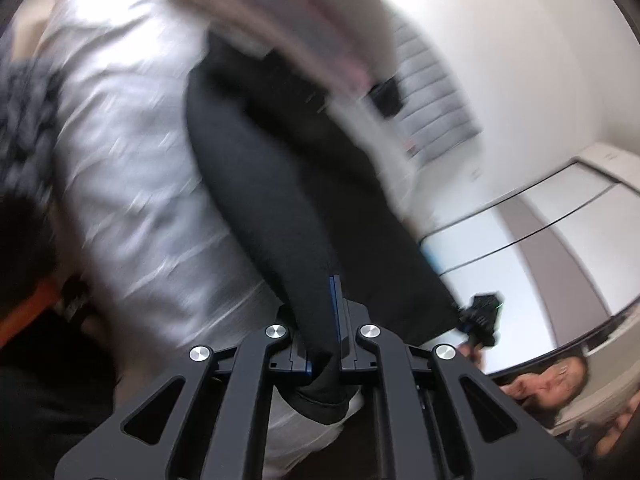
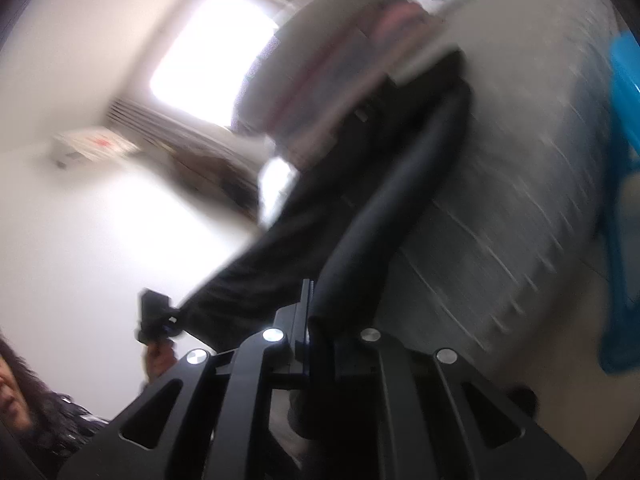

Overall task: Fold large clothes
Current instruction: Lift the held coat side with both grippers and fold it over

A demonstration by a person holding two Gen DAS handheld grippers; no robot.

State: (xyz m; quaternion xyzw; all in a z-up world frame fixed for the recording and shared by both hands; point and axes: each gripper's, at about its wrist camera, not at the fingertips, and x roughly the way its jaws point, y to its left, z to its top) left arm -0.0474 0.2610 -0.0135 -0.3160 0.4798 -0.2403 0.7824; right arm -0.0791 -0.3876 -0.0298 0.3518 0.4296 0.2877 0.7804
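White walls and a bright window point(image 2: 216, 52) frame a bed covered in a pale, faintly striped sheet point(image 1: 132, 184), all smeared by motion blur. Across that sheet stretches the black garment point(image 1: 280, 184), a smooth matte cloth, rolled at its edges into thick tube-like folds and drawn taut between the two claws. Its far end runs up under a heap of greyish and pink cloth point(image 1: 280, 20), too blurred to name more closely.

Nearest the left-wrist camera, the left gripper point(image 1: 334, 320) has its blue-edged pads pinched narrowly together on one corner of the black garment, the cloth bunching through the gap and hanging below in a soft lump. In the right-wrist view the right gripper point(image 2: 310, 312) is likewise clamped tight on another rolled corner, the fold rising away from it in a long rounded ridge. Each claw shows small in the other's view, at the end of the stretched hem, held in the person's hand point(image 2: 160, 360).

Beyond the garment, a blue plastic object point(image 2: 624, 184) lies at the bed's right edge, and a dark patterned cloth point(image 1: 24, 132) sits at the left.
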